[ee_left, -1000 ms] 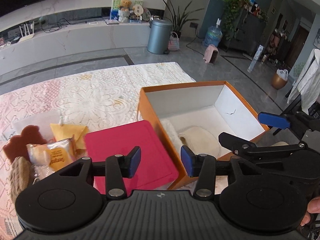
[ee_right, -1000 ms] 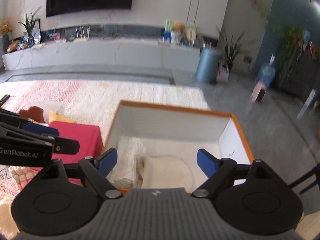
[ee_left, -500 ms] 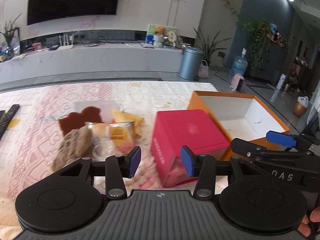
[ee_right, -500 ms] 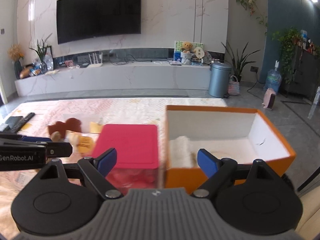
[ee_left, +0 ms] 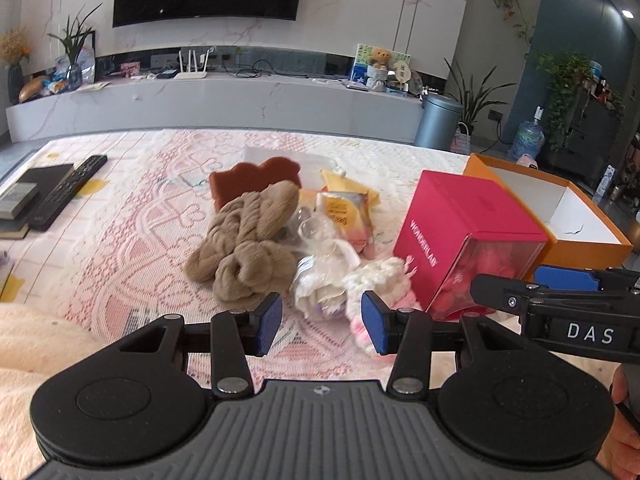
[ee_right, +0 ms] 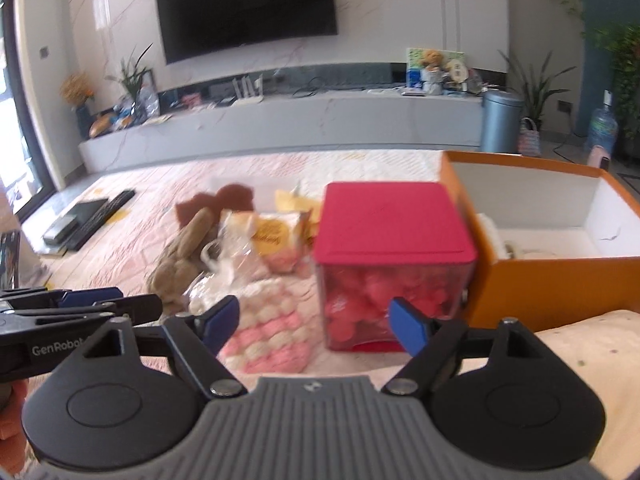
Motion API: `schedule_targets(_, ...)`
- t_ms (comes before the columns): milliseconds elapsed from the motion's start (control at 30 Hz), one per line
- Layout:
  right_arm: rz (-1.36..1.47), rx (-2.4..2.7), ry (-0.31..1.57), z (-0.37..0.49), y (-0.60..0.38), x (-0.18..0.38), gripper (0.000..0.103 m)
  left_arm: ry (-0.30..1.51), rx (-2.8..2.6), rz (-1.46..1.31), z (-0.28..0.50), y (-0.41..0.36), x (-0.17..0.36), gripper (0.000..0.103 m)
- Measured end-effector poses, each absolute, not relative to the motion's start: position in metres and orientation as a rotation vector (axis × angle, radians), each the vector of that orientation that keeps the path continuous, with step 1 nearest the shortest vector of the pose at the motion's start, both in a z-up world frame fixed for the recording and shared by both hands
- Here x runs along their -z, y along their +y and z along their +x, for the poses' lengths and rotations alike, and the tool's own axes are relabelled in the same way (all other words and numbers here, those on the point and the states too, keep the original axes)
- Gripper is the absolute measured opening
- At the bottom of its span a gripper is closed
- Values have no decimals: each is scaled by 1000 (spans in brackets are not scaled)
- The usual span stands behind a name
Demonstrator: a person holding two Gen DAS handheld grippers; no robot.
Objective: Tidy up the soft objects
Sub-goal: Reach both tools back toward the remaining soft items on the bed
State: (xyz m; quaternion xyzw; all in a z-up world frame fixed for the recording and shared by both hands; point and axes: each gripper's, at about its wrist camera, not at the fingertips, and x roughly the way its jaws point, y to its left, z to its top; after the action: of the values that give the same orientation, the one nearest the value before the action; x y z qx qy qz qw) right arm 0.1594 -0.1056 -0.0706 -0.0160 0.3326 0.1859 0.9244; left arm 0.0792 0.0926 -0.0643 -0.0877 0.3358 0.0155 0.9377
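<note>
- Looking through the left wrist view, your left gripper [ee_left: 320, 322] stands about half open with nothing between its blue pads; it hangs just short of the pile on the lace tablecloth [ee_left: 132, 216].
- Nearest its fingers lie the crinkly clear bag [ee_left: 320, 276] and the white-and-pink fluffy knit [ee_left: 378, 280], which touch each other; the tan knitted bundle [ee_left: 246, 240] sits just left of them and the yellow snack packet [ee_left: 344, 212] behind.
- Pick one soft item and centre it between the pads before you squeeze; I judge the fluffy knit the easiest, since it is closest and will compress.
- Keep clear of the red box [ee_left: 464, 232], which stands between the pile and the orange box [ee_left: 560, 216].
- Turning to the right wrist view, your right gripper [ee_right: 316, 322] is wide open and holds nothing; its jaws have just been closing a little, with only air between the pads.
- It is aimed at the gap between the fluffy knit [ee_right: 272, 328] and the clear front of the red box [ee_right: 394, 256], so steer left if the knit is your target.
- The orange box [ee_right: 560, 276] stands open beside the red box, with pale soft things already lying inside; that looks like the place to drop the next item.
- The left gripper [ee_right: 80, 300] shows at the left edge, near the same pile, so let only one hand go in, or the two may knock together.
</note>
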Motion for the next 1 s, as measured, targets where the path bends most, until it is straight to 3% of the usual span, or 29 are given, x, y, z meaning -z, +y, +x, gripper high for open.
schedule_targets(533, -55, -474, 790, 176, -74, 101, 76, 740, -63, -269, 75, 115, 90, 54)
schedule_targets(600, -80, -492, 806, 181, -65, 109, 76, 766, -83, -281, 78, 118, 94, 51)
schedule_targets(767, -114, -506, 868, 198, -52, 129, 83, 798, -92, -291, 83, 121, 100, 48)
schedule_targets(1000, -76, -517, 914, 224, -48, 143, 83, 832, -94, -286, 89, 121, 107, 48)
